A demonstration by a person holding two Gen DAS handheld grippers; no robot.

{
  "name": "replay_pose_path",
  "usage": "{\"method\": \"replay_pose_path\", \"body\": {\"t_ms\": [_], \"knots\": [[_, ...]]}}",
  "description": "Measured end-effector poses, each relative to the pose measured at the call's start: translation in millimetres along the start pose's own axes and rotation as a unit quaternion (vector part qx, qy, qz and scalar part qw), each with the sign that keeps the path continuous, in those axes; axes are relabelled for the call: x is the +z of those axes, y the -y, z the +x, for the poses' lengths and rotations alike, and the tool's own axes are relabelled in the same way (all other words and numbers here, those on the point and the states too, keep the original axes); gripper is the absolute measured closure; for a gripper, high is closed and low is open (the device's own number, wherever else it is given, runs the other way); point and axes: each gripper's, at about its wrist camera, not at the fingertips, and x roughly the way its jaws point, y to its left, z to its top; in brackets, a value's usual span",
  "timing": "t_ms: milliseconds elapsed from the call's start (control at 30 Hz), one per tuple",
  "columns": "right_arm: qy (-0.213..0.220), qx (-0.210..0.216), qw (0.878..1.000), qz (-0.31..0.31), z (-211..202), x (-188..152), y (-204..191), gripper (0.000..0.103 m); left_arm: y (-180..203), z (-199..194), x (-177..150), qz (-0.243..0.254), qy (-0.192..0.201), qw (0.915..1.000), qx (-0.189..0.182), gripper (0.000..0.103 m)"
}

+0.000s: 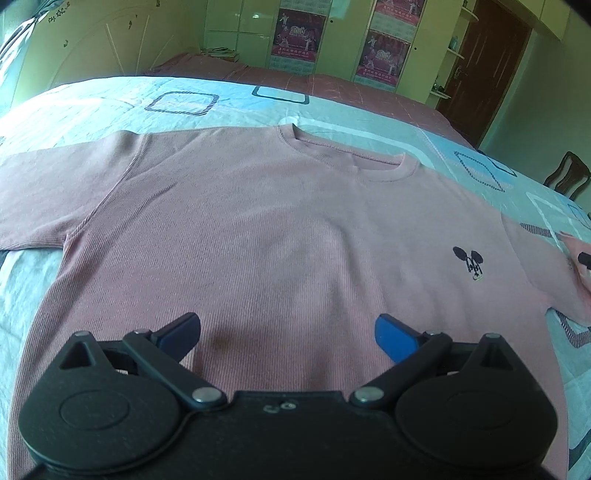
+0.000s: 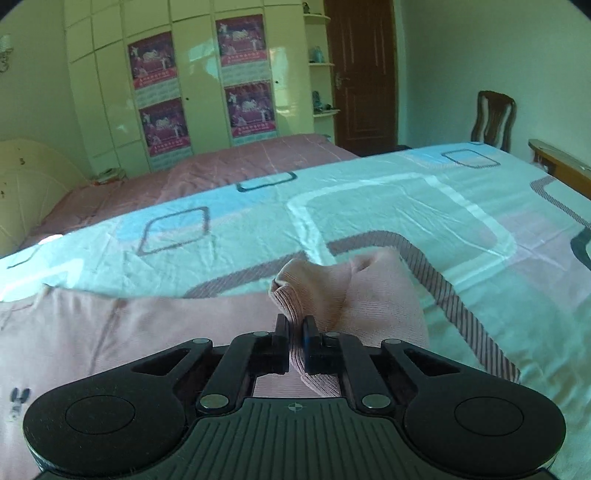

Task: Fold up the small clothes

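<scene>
Sweater [image 1: 258, 229] lies flat, neckline pointing toward wardrobe [image 1: 236, 33], apparently.

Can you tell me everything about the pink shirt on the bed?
The pink shirt is a ribbed knit with long sleeves, a round collar and a small dark mouse logo. It lies flat, front up, on the bedsheet. The right tongs pinch one sleeve's cuff. The left tongs hover open above its body.
</scene>
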Motion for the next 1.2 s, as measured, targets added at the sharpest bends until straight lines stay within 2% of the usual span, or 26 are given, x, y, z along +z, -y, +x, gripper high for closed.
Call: {"method": "replay_pose_path", "body": {"t_ms": [200,367,500,700,767,900,967,1000,1033,1067,1133,1200], "knots": [[-0.002,0.081,0.996,-0.031,-14.0,-1.3,-99.9,0.097,-29.3,-4.2,2.3,-0.009,0.004,0.9998,-0.016,0.003],[-0.026,0.145,0.986,-0.072,-10.3,-24.3,-199.7,0.097,-65.6,-11.5,3.4,-0.012,0.005,0.9997,-0.021,0.003],[-0.044,0.175,0.978,-0.108,-0.4,-49.9,-267.6,0.097,-100.7,-19.6,2.1,-0.026,0.005,0.9995,-0.014,0.003],[-0.072,0.208,0.963,-0.157,20.0,-87.9,-339.0,0.097,-141.6,-31.3,-3.4,-0.053,0.005,0.9985,-0.007,0.005],[-0.091,0.206,0.957,-0.181,29.3,-102.7,-354.4,0.097,-148.5,-32.7,-3.7,-0.056,0.004,0.9984,-0.003,0.005],[-0.077,0.195,0.957,-0.199,30.7,-115.0,-357.7,0.096,-149.8,-32.7,2.1,-0.060,0.012,0.9981,-0.006,0.005],[-0.073,0.203,0.953,-0.213,23.9,-116.6,-358.5,0.081,-143.7,-27.7,9.3,-0.061,0.014,0.9977,-0.026,0.006],[-0.066,0.206,0.953,-0.214,18.4,-115.7,-356.0,0.065,-137.6,-24.8,13.8,-0.058,0.016,0.9976,-0.034,0.006],[-0.054,0.203,0.954,-0.213,11.7,-114.6,-351.1,0.054,-131.0,-21.9,18.2,-0.053,0.018,0.9973,-0.048,0.007],[-0.041,0.194,0.957,-0.211,4.7,-112.7,-345.0,0.051,-123.4,-18.7,22.1,-0.046,0.018,0.9961,-0.072,0.007],[-0.031,0.186,0.962,-0.196,-6.7,-108.3,-324.6,0.051,-104.3,-6.3,31.7,-0.045,0.016,0.9921,-0.116,0.010],[-0.033,0.168,0.970,-0.175,-15.7,-103.6,-297.3,0.051,-84.4,13.6,41.1,-0.052,-0.002,0.9853,-0.163,0.023]]}}
